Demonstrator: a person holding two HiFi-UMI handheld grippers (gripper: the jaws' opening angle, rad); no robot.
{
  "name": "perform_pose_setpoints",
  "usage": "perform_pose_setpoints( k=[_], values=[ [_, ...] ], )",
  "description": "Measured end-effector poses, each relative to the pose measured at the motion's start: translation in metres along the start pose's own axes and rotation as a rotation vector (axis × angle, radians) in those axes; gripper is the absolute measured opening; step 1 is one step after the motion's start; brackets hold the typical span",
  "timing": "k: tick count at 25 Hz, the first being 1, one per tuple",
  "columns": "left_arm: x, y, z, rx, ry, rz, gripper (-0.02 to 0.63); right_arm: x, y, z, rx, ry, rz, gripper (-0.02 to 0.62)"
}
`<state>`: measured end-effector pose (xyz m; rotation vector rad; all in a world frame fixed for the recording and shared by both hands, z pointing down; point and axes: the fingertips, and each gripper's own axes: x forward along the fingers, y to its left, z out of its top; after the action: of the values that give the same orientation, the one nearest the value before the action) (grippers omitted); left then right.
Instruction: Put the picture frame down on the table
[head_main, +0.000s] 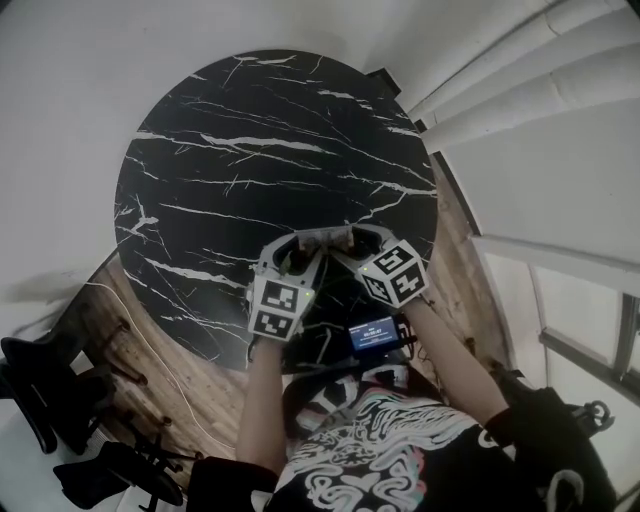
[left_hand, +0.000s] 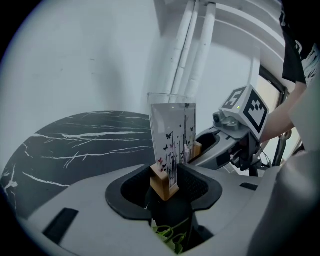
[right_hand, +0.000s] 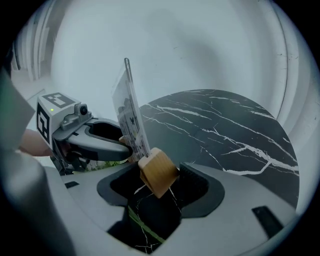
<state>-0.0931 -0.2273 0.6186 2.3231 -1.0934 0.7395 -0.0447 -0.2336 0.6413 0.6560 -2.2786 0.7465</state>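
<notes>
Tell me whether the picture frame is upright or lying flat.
Upright: on the picture frame the clear panel rises from wooden end blocks, one clamped in the left gripper, one in the right gripper.

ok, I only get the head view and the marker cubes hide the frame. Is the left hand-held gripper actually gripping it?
Observer: Yes, the left hand-held gripper is shut on one wooden foot of the frame.
Operator: Right one?
Observer: The right hand-held gripper is shut on the other wooden foot.
Operator: Panel standing?
Observer: Yes, the clear panel rises from the feet, with butterflies printed on it.
</notes>
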Motion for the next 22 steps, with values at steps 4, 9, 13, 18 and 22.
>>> perform_pose_setpoints(
  k=[4, 9, 13, 18, 22],
  values=[
    [0.004, 0.0, -0.004, 0.01, 0.018, 0.002, 0.177, 0.003, -0.002, -0.005, 0.009, 0.013, 0.006, 0.227],
    [0.008, 0.002, -0.01, 0.023, 0.045, 0.019, 0.173, 0.009, -0.005, -0.008, 0.003, 0.027, 0.008, 0.227],
    [0.01, 0.0, -0.017, 0.061, 0.085, 0.037, 0.172, 0.015, -0.007, -0.014, -0.037, 0.066, 0.001, 0.227],
    [0.011, -0.001, -0.018, 0.088, 0.098, 0.052, 0.17, 0.016, -0.007, -0.016, -0.055, 0.089, 0.001, 0.227],
    [0.012, -0.002, -0.019, 0.094, 0.103, 0.059, 0.17, 0.016, -0.007, -0.017, -0.057, 0.09, 0.001, 0.227]
  ],
)
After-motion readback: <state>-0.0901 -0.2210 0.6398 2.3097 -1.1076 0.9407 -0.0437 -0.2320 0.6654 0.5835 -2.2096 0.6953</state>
